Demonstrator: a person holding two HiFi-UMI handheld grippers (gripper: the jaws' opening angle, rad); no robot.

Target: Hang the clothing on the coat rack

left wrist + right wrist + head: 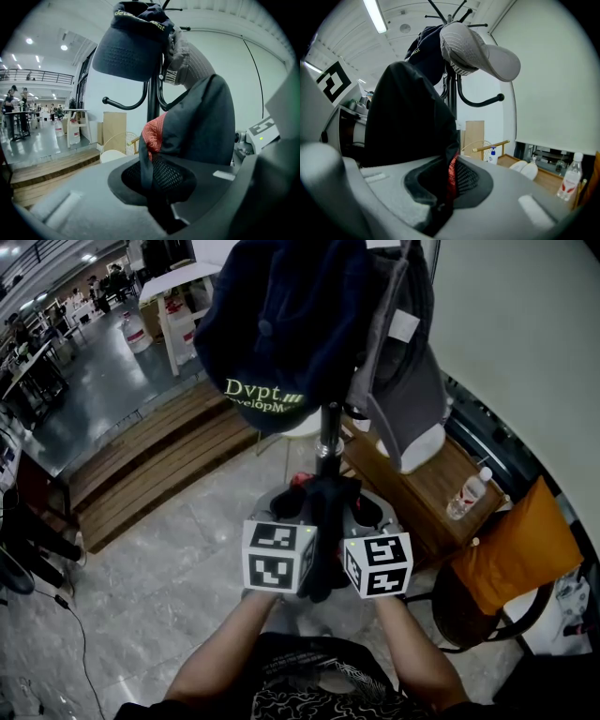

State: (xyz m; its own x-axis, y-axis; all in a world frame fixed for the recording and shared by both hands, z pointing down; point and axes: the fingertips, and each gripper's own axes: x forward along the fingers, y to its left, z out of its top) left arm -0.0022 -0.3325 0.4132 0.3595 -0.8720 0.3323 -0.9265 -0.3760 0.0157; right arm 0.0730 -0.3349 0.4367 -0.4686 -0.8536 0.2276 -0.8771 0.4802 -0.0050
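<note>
The left gripper (287, 514) and right gripper (369, 514) sit side by side at 6 o'clock in the head view, marker cubes facing up. Each one's jaws are drawn nearly together and pinch a fold of the black garment (324, 521), which bunches up between the two. In the left gripper view the left gripper (154, 187) clamps dark mesh, and the garment (201, 122) rises above it at 1 o'clock with a red mesh patch showing. In the right gripper view the right gripper (445, 187) nips the same cloth, and the garment (408, 117) stands at 11 o'clock with a red strip at the pinch.

Just past the garment, at 12 o'clock, stands the rack (328, 432); I cannot tell whether the cloth touches its pole. On its upper hooks hang a navy cap (281, 324) at 11 o'clock and a grey cap (403, 381) at 1 o'clock.

Farther off, a bottle (467, 493) stands on a wooden table (422, 486) at 2 o'clock, an orange cushion (516, 549) lies at 3 o'clock, and a wooden platform (159, 451) runs at 10 o'clock.
</note>
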